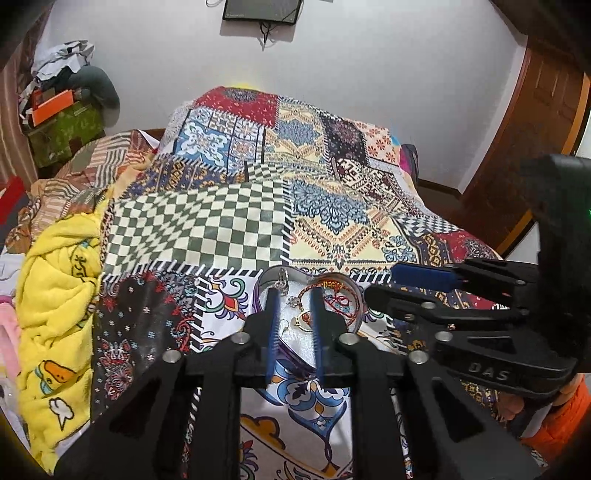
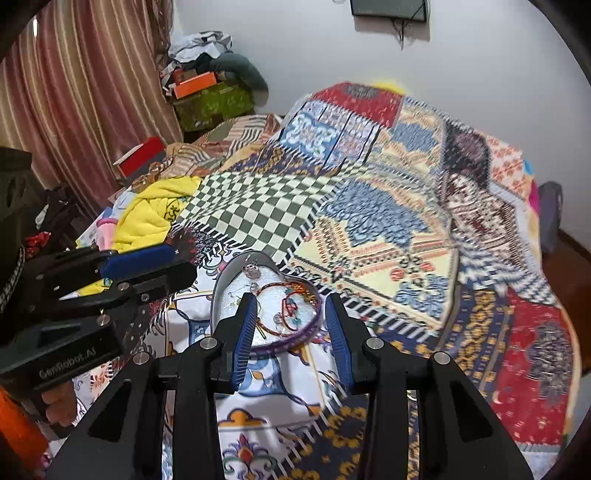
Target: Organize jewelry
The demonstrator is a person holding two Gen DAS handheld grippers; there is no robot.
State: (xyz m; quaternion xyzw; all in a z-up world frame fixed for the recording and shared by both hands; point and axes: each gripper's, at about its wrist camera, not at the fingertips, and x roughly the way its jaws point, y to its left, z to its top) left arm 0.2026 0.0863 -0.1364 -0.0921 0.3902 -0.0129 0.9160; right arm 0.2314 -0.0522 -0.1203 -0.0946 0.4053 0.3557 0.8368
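Centrally, low in both views, a heart-shaped tray (image 1: 356, 295) (image 2: 221, 288) is seen lying on the patchwork quilt (image 1: 207, 229) (image 2: 388, 229) of a bed. It has a purple rim and a pale, glittery floor, and jewelry lies inside it: a red bracelet (image 1: 341, 299) (image 2: 291, 295), a silver earring (image 1: 282, 282) (image 2: 252, 266) near the upper lobe, and a small pendant (image 1: 303, 318) below the bracelet; the smaller pieces cannot be told apart.

The left hand-held gripper (image 1: 293, 299) (image 2: 147, 258) is held over the tray in its own view, with its blue-padded fingers spread a little and nothing pinched between them; the left finger (image 1: 272, 314) crosses the tray's rim in the picture, though contact cannot be told. In the right view the same gripper is seen at the left edge of the frame, just beside the tray.

The right hand-held gripper (image 2: 291, 306) (image 1: 424, 277) is spread wide, with the lower part of the tray framed between its fingers (image 2: 245, 325) and nothing gripped. In the left view it enters from the right edge, its blue tip just right of the tray.

A yellow blanket (image 1: 55, 314) (image 2: 155, 210) is bunched at the left of the bed. At the upper left of the right view a striped curtain (image 2: 74, 92) is hung, and a dark screen (image 1: 262, 9) (image 2: 388, 9) is mounted on the wall at the top.
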